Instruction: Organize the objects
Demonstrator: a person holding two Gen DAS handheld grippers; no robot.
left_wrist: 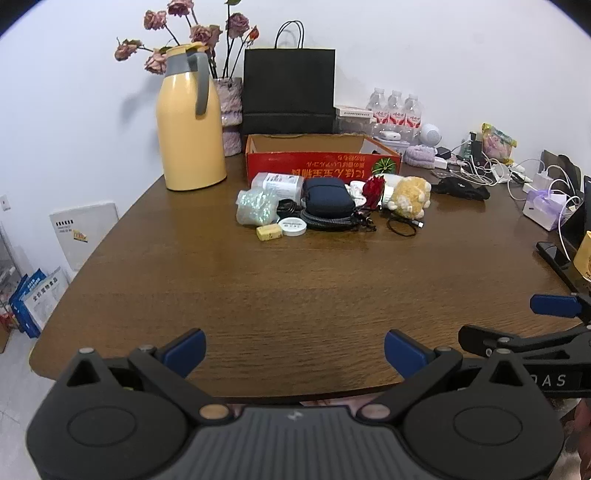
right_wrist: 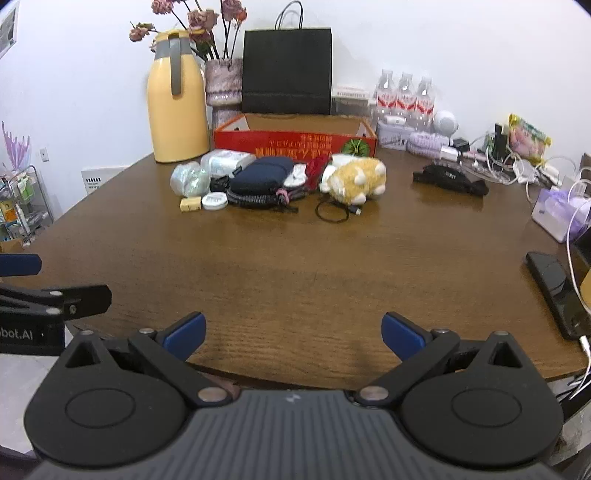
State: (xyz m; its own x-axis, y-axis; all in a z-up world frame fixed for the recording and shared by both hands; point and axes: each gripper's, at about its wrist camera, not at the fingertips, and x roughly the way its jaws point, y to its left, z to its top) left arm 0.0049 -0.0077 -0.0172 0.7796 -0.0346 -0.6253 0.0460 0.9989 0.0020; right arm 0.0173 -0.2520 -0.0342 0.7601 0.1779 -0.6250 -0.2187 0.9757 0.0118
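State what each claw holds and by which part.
Nothing. The left claw and right claw are both open and empty above the table.

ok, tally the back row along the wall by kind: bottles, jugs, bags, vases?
Water bottles: 3
Yellow jug: 1
Black paper bag: 1
Flower vase: 1
Total: 6

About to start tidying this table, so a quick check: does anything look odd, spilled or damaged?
Nothing looks spilled or broken. The oddities: the red cardboard box shows its printing upside down from here, and the flowers behind the yellow jug look wilted. Small items sit heaped before the box, the plush toy apparently on its side.
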